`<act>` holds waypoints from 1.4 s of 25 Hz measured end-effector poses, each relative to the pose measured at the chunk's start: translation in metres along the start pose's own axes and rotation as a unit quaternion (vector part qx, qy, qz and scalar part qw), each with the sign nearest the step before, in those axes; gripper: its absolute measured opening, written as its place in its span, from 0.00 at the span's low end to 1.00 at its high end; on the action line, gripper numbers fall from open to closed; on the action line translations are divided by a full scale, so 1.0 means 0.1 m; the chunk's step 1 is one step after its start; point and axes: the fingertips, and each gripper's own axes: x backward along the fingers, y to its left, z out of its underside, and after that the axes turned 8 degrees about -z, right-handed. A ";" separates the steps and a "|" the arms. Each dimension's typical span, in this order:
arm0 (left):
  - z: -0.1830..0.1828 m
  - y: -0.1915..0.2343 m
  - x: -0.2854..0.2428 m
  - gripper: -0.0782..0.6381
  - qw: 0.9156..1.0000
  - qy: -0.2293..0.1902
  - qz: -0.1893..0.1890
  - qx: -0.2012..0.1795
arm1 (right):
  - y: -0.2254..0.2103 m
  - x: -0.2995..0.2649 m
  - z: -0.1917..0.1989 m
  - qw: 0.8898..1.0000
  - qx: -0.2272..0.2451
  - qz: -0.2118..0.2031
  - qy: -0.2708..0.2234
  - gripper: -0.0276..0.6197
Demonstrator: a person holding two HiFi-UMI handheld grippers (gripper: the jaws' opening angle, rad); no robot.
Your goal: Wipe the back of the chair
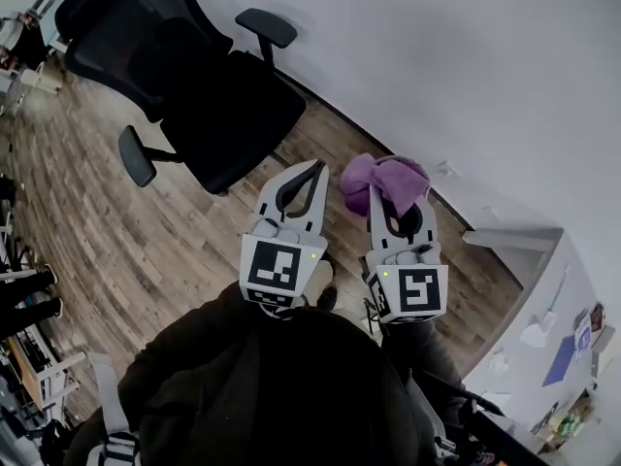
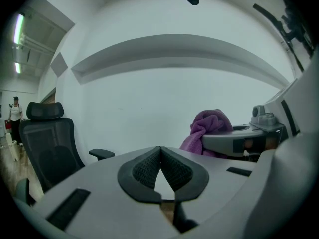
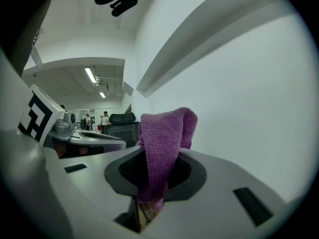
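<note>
The left gripper (image 1: pixel 314 168) and right gripper (image 1: pixel 390 205) are held side by side, level, pointing at the plain white wall (image 1: pixel 466 76). The black mesh office chair (image 1: pixel 209 105) stands on the wood-plank floor (image 1: pixel 116 221) to the far left (well apart from both, its back farthest away). The left jaws meet tip to tip, empty. The right jaws clamp a purple terry cloth (image 1: pixel 381 178), bunched above them.

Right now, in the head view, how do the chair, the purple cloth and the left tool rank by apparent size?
1. chair: clearly the largest.
2. left tool: second, though it is nearer the camera, which makes it look bigger.
3. purple cloth: somewhat smaller than that tool in this picture.
</note>
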 end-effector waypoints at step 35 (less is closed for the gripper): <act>-0.13 2.74 -0.76 0.12 0.913 0.011 -0.394 0.101 | 0.83 -3.29 -0.48 0.907 0.053 -0.416 0.026 0.15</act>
